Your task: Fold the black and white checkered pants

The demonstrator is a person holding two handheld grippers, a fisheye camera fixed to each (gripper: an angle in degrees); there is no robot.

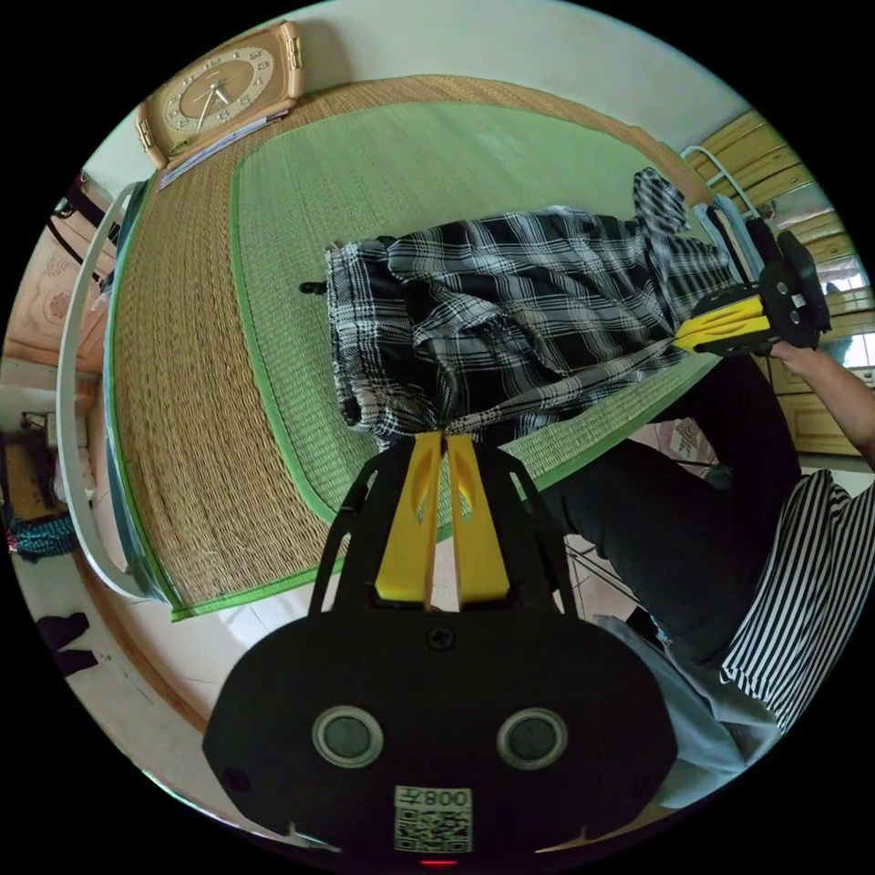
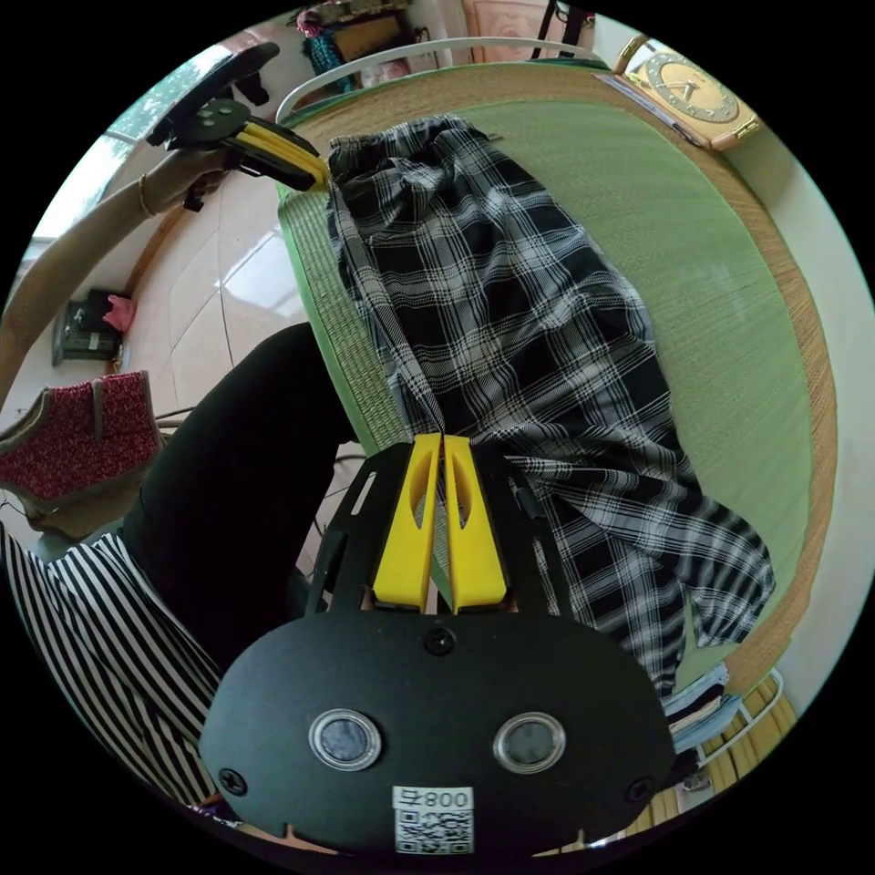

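- The checkered pants (image 1: pixel 510 310) lie along the near edge of the green mat (image 1: pixel 401 173) on the bed.
- Left gripper (image 1: pixel 443 442) jaws pinch the pants' edge; right gripper (image 2: pixel 441 442) jaws likewise.
- Beyond the pants, bare mat stretches toward the clock (image 1: pixel 219 91).

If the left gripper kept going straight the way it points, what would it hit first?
The pants: the left gripper is already shut on their edge, so it would likely push further into the bunched cloth lying on the mat.
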